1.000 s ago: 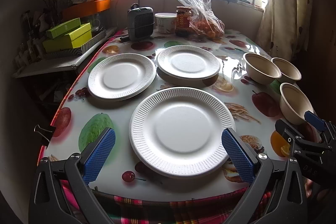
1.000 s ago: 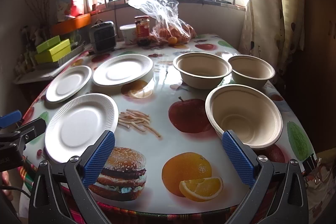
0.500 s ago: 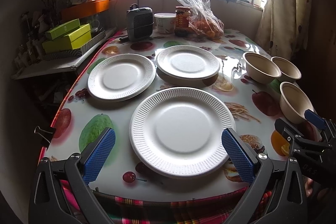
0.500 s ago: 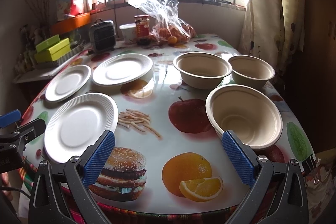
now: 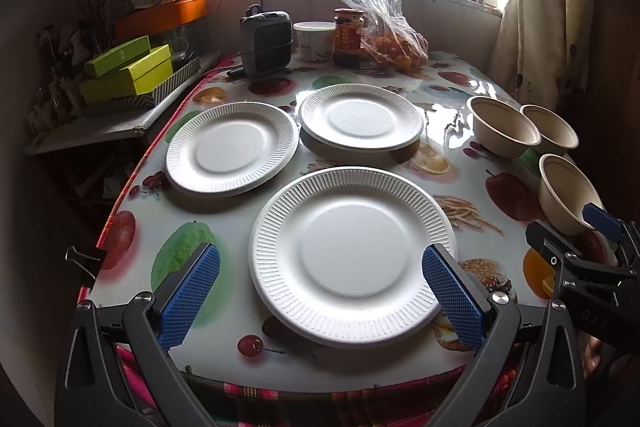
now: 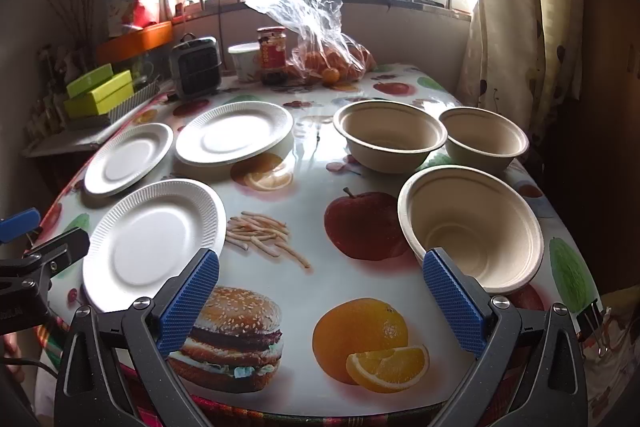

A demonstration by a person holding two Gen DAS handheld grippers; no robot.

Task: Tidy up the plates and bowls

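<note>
Three white paper plates lie on the fruit-print table: a near one (image 5: 352, 255) (image 6: 154, 241), a left one (image 5: 232, 147) (image 6: 128, 157) and a far one (image 5: 360, 117) (image 6: 234, 133). Three beige bowls stand at the right: a near one (image 6: 472, 227) (image 5: 568, 191), a middle one (image 6: 390, 135) (image 5: 504, 125) and a far one (image 6: 486, 137) (image 5: 550, 125). My left gripper (image 5: 320, 291) is open and empty, its fingers either side of the near plate. My right gripper (image 6: 320, 297) is open and empty, with its right pad (image 6: 454, 301) by the near bowl.
At the table's far end stand a small grey heater (image 5: 266, 43), a white tub (image 5: 314, 41), a jar (image 5: 349, 35) and a plastic bag of oranges (image 5: 384, 27). Green boxes (image 5: 124, 75) sit on a side shelf at the left. A curtain (image 6: 520, 7) hangs at the right.
</note>
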